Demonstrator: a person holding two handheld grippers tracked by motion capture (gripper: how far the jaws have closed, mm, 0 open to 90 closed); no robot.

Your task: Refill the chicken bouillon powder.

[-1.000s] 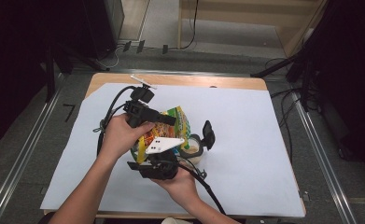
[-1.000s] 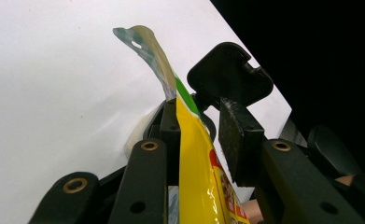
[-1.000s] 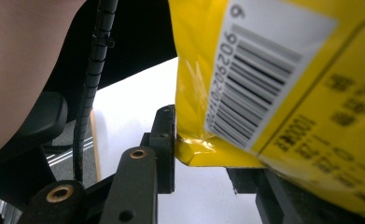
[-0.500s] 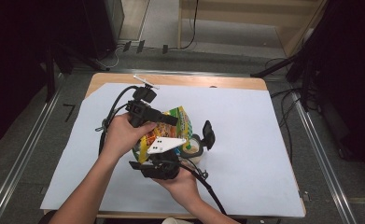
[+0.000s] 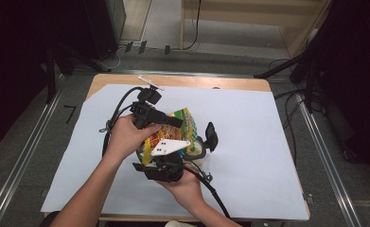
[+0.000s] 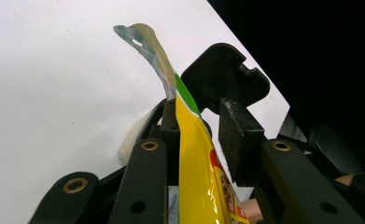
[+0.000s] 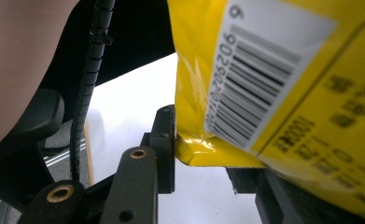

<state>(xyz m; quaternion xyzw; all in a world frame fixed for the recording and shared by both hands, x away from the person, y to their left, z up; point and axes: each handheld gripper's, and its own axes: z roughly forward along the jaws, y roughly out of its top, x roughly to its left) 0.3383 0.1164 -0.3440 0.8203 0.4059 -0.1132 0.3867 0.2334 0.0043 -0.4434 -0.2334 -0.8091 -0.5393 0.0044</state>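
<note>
The yellow snack bag (image 5: 173,135) was held above the middle of the white-covered desk (image 5: 277,156), between the two hands. A roll of tape (image 5: 196,147) lay on the desk just beside it.

Left tool (image 6: 203,135): jaws stood apart, with the bag's edge rising between them. The yellow film lay against the left-hand pad, and a clear gap showed before the other pad (image 6: 238,140). So it was open around the bag, not clamped. The bag's sealed top strip (image 6: 145,44) ran up and away past the jaw tips.

Right tool (image 7: 203,158): the bag's lower corner sat between its jaws, touching the near pad (image 7: 166,149). The far jaw was mostly hidden behind the bag and its barcode (image 7: 259,93), so I could not tell whether this tool gripped it.

Key relation: the bag's long axis ran from the right tool at its lower end, nearer the person, to the left tool at its upper end. Judgement: the left tool was nearer the seal and needed to close there; otherwise the film could slip sideways out of the gap.
</note>
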